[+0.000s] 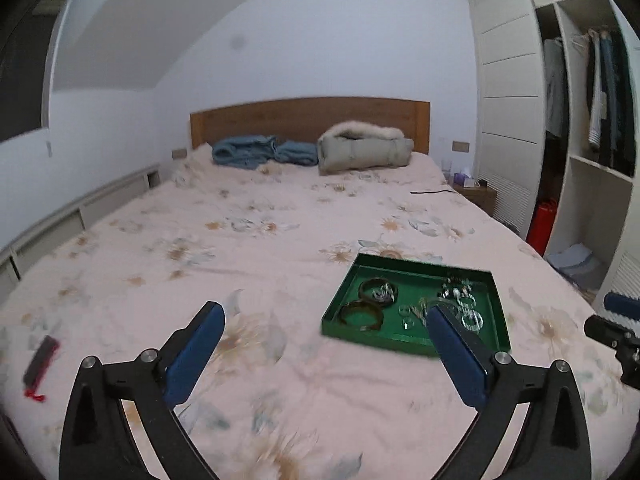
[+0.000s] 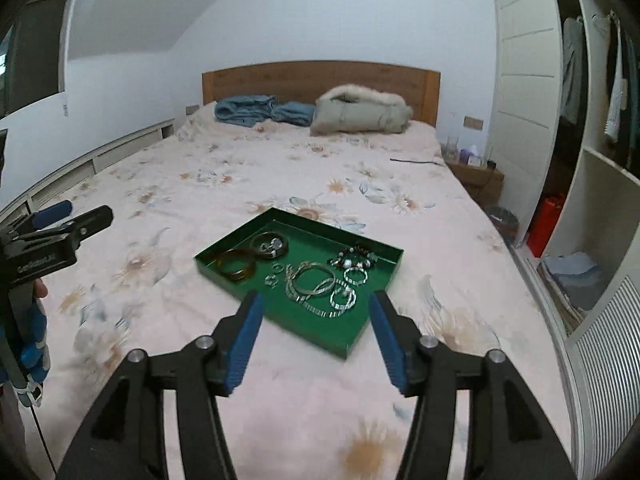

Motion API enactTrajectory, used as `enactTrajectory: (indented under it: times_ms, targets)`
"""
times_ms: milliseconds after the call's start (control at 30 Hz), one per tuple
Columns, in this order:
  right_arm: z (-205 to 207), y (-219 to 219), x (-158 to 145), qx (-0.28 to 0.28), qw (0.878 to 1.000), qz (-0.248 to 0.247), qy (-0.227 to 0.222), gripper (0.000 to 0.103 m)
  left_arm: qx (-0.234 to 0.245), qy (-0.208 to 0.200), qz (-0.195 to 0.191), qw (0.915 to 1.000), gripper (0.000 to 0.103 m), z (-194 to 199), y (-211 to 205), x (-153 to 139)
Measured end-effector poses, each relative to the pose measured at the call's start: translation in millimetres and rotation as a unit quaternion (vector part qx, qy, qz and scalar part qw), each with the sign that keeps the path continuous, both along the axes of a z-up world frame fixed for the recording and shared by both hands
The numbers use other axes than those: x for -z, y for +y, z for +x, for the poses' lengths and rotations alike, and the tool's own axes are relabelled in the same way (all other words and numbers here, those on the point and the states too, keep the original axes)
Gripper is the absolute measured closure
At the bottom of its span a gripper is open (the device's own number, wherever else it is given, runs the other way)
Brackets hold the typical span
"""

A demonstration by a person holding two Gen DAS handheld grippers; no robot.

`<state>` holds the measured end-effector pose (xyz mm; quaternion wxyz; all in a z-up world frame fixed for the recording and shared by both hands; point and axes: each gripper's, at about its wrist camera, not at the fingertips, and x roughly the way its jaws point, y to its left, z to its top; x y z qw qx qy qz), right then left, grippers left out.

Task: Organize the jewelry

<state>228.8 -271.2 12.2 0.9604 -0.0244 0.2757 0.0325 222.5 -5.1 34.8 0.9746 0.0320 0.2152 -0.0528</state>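
A green tray (image 1: pixel 416 262) (image 2: pixel 276 214) lies on the floral bedspread and holds the jewelry. In it are dark bangles (image 2: pixel 236 266) (image 1: pixel 362 314), silver bracelets and rings (image 2: pixel 316 284) (image 1: pixel 466 316), and a beaded bracelet (image 2: pixel 354 260). My left gripper (image 1: pixel 326 310) hovers above the bed, left of the tray and nearer than it, open wide with nothing between its blue pads. My right gripper (image 2: pixel 316 300) is open over the tray's near edge, holding nothing. Each gripper also shows at the edge of the other's view: the right gripper's fingertips (image 1: pixel 622 306) and the left gripper's fingertips (image 2: pixel 54 208).
The pink floral bed (image 1: pixel 240 240) stretches to a wooden headboard (image 1: pixel 310 114), with folded blue cloth (image 1: pixel 256 150) and a beige fur-trimmed coat (image 1: pixel 364 148) at its head. A small black case with a red tassel (image 1: pixel 40 362) lies at the left. An open wardrobe (image 2: pixel 592 120) stands right.
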Motion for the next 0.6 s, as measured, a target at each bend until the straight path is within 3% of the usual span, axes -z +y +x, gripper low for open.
enactTrajectory:
  times_ms: [100,200,600]
  targets:
    - [-39,8,1,0.001,1.0,0.001,-0.003,0.042,-0.003,-0.012,0.027,0.9996,0.001,-45,3,-2]
    - [-78,15,4,0.004,1.0,0.003,-0.007,0.039,-0.006,-0.013,0.028,0.9995,0.0,-80,6,0]
    - [-176,26,12,0.024,0.999,0.012,-0.02,0.037,-0.007,-0.001,0.038,0.9993,0.0,-175,-1,11]
